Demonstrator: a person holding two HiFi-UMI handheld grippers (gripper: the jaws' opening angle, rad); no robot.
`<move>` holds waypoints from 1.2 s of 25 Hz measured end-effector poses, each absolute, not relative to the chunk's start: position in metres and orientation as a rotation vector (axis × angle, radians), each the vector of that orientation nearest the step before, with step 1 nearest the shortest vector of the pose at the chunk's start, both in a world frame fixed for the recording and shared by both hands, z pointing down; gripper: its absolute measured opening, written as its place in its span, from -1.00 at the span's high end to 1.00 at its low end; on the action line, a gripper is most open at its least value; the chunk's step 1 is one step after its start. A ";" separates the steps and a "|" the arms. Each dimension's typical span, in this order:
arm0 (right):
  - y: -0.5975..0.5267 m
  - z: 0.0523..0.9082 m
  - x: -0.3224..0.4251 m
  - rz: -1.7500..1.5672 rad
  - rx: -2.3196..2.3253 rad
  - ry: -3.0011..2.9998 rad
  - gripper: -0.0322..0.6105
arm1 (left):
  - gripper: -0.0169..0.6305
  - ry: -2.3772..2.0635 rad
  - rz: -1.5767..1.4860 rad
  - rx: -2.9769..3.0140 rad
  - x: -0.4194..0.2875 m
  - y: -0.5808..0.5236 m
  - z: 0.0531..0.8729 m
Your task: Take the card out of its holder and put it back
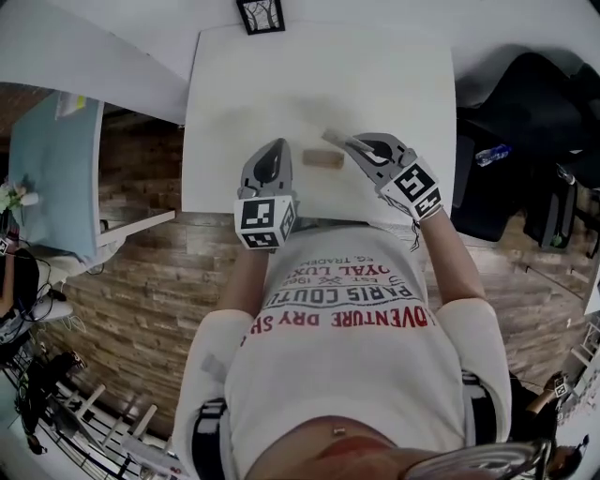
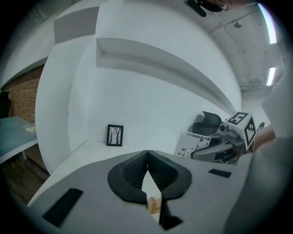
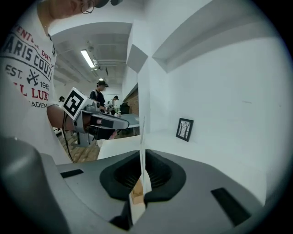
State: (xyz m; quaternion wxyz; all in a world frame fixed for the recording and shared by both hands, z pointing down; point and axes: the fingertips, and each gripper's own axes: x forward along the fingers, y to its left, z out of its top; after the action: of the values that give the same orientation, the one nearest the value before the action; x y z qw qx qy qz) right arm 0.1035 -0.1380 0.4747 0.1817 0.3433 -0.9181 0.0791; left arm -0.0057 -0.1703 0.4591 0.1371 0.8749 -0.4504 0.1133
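Note:
A small wooden holder point(image 1: 323, 158) lies on the white table point(image 1: 244, 84), between my two grippers. My right gripper point(image 1: 352, 142) is shut on a white card point(image 1: 335, 138) and holds it just above the holder's right end. In the right gripper view the card point(image 3: 142, 137) stands edge-on between the pads, with the holder point(image 3: 136, 194) showing below. My left gripper point(image 1: 274, 147) is just left of the holder, shut and empty. In the left gripper view its jaws point(image 2: 147, 154) meet above the holder point(image 2: 154, 205), and the printed card point(image 2: 194, 145) shows off to the right.
A small black picture frame point(image 1: 260, 15) stands at the table's far edge. A black chair point(image 1: 525, 112) is on the right and a light blue table point(image 1: 52, 169) on the left. The table's near edge is by my body. People stand in the background of the right gripper view.

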 end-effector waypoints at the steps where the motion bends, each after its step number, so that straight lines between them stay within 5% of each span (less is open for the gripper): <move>1: -0.136 0.475 0.106 0.233 1.023 -2.579 0.79 | 0.87 -1.294 0.325 2.543 -0.004 -0.170 0.457; 16: -0.110 0.483 0.150 0.388 1.845 -2.249 0.79 | 0.87 -1.190 0.282 2.666 0.000 -0.149 0.443; 30: -0.099 0.497 0.146 0.450 2.009 -2.086 0.79 | 0.87 -1.123 0.333 2.741 -0.009 -0.145 0.446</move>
State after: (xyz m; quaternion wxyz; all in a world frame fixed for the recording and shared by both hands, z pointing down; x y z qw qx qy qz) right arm 0.1460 -0.0986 0.4967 0.1049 0.6816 -0.7078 0.1527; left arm -0.0086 -0.1452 0.4463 0.0804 0.9166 -0.3754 0.1113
